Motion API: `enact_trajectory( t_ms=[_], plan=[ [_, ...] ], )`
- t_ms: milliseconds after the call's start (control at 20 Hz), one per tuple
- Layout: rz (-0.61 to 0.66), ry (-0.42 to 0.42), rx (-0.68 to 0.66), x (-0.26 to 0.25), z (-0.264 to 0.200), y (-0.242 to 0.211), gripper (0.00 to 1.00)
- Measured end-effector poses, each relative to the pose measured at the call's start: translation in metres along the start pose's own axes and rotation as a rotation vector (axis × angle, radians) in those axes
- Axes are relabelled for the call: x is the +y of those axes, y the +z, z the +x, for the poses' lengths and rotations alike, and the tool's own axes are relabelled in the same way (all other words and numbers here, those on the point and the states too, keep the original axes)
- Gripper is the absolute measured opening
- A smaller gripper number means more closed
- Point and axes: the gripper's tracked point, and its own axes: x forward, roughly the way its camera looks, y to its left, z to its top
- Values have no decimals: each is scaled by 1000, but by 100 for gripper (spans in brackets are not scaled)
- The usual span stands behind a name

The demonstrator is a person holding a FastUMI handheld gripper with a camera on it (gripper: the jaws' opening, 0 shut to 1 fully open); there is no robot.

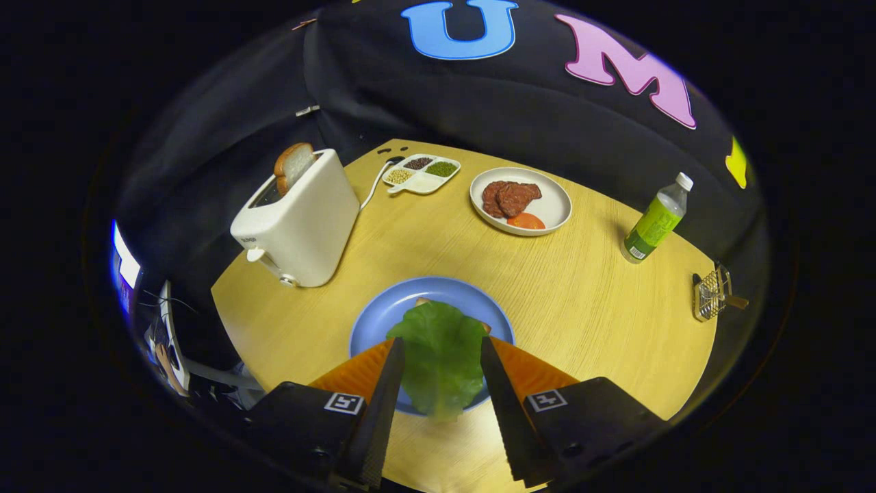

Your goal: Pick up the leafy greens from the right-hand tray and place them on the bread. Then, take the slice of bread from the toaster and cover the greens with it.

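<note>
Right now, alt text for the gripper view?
A leafy green lies on a blue plate between the open gripper fingers, hiding most of the bread. Beyond stand a toaster holding a bread slice and a plate of meat.

Wooden table [582,301], toaster [301,222], blue plate [383,318], meat plate [554,198], bottle [655,219]

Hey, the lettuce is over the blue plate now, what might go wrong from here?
1. The lettuce leaf hides most of the bread on the blue plate, so it may sit off-centre.
2. The gripper fingers flank the leaf; it might cling.
3. The toaster slice stands tilted, awkward to grasp.
</note>
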Motion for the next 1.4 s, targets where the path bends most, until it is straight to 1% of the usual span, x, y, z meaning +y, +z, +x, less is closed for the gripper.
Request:
enact_trajectory(
  t_ms=[150, 300, 550, 750, 900, 1100, 1400],
  plan=[
    [-23, 12, -73, 16, -17, 33, 71],
    [-31, 56, -157, 45, -28, 77, 71],
    [-71, 127, -253, 101, -22, 142, 71],
    [-117, 172, -281, 149, 5, 178, 71],
    [-131, 179, -275, 175, 29, 195, 71],
    [-131, 177, -248, 197, 69, 208, 71],
    [-143, 101, -172, 209, 122, 213, 71]
  ],
)
